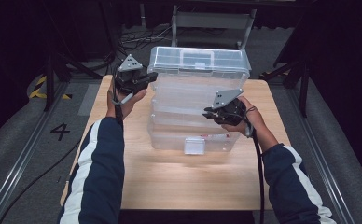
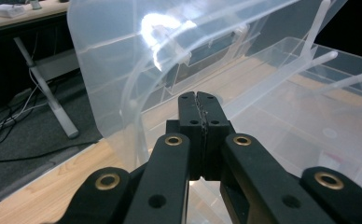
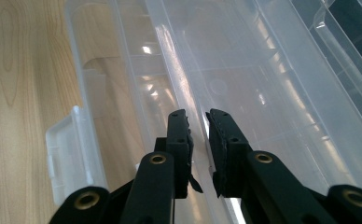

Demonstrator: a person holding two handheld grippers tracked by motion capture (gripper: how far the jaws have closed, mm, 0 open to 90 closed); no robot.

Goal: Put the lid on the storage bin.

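Note:
A clear plastic storage box point(image 1: 193, 126) stands in the middle of the wooden table point(image 1: 188, 182). Its clear lid point(image 1: 198, 60) is tilted up, off the box. My left gripper point(image 1: 151, 77) is at the lid's left edge, with its jaws pressed together on the lid's rim. In the left gripper view that gripper point(image 2: 200, 95) is shut, and the curved lid point(image 2: 123, 56) rises above and to its left. My right gripper point(image 1: 207, 113) is at the box's right side. In the right gripper view the gripper point(image 3: 197, 114) straddles the box wall point(image 3: 263, 93), its jaws closed on the rim.
A white latch point(image 1: 194, 145) hangs on the box's near side and also appears as the latch point(image 3: 72, 154) in the right gripper view. Bare tabletop lies in front of the box. Beyond the table stand a metal frame point(image 1: 212, 21) and floor cables point(image 1: 132, 42).

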